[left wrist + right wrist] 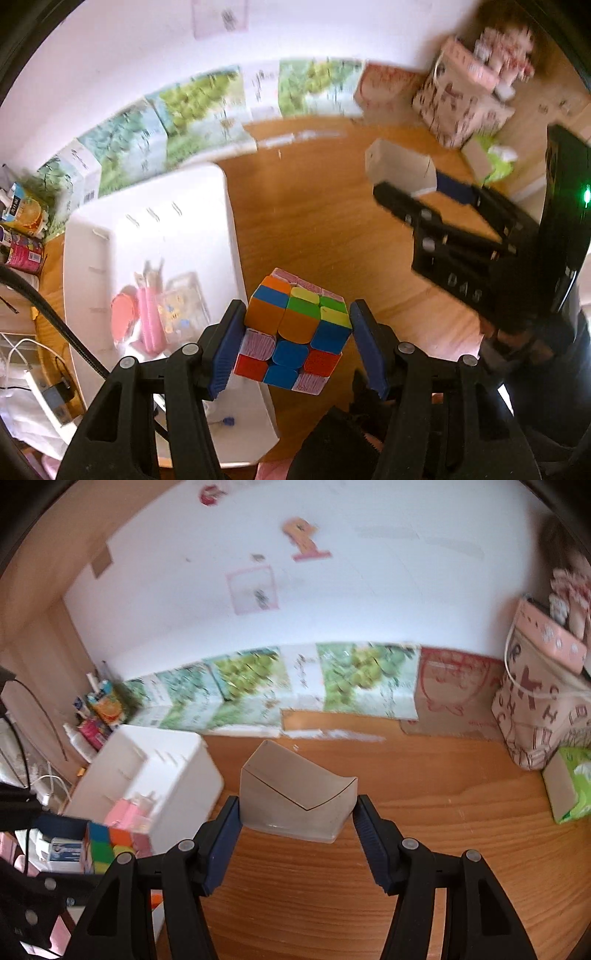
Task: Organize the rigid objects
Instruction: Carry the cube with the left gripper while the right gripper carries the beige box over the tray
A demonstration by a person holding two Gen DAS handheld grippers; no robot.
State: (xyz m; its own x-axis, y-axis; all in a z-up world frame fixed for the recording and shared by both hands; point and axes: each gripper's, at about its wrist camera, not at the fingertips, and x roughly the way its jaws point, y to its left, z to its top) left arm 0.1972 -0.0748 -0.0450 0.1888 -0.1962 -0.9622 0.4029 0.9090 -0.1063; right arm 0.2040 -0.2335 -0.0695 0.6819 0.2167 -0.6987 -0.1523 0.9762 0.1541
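While both tools carry loads above wooden desk [424,849]: left gripper [297,332] clamps puzzle cube [295,328] on side faces, beside white bin [155,206]. Judged rigid, light, slick; layers may twist. Right gripper [297,825] pinches translucent box [295,797] by end walls; probably thin, flexes.

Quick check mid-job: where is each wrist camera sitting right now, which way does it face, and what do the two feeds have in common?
Left wrist: on the left gripper, looking along its fingers at the clamped puzzle cube, white bin and wooden table; the right gripper crosses in from the right.
Right wrist: on the right gripper, facing the back wall, fingers around the translucent plastic box; the left gripper's black frame shows lower left.
Shared: cube, plastic box, bin, table, grape-print cartons.
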